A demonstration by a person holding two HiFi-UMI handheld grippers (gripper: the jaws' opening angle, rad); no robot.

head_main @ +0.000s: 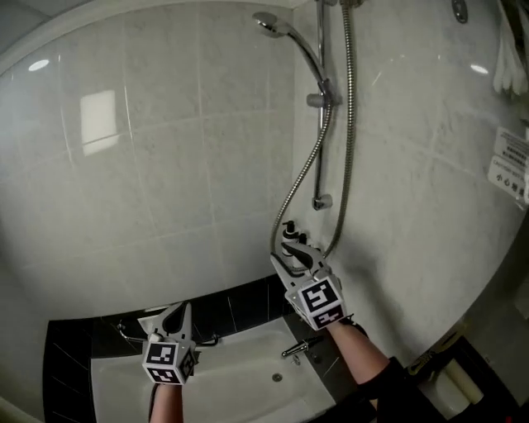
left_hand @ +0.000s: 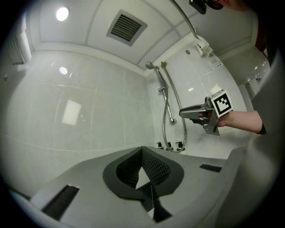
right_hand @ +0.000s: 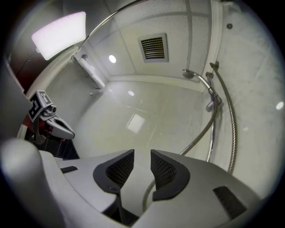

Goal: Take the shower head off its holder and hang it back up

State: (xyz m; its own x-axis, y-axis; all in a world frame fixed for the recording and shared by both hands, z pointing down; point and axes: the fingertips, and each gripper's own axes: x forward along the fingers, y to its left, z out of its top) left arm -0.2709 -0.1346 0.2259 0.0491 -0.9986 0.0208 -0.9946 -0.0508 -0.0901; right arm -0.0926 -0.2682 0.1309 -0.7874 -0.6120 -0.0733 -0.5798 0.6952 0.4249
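Observation:
The chrome shower head [head_main: 269,23] sits high in its holder [head_main: 322,98] on the wall rail, and its hose [head_main: 299,183] loops down the tiled wall. My right gripper [head_main: 291,246] is raised beside the bottom of that loop. Its jaws are apart and nothing is pressed between the pads [right_hand: 164,169]. The hose [right_hand: 202,131] shows just beyond the gap, far below the shower head [right_hand: 190,73]. My left gripper [head_main: 176,317] is lower, to the left over the tub, and its pads [left_hand: 153,167] meet with nothing in them. From the left gripper view the shower head [left_hand: 150,65] is far off.
A white tub [head_main: 240,376] with a chrome tap [head_main: 299,346] lies below, edged by black tiles [head_main: 240,304]. Wall taps [left_hand: 169,145] sit under the hose. A notice [head_main: 511,168] and a towel [head_main: 509,56] are on the right wall. A vent [right_hand: 153,47] is in the ceiling.

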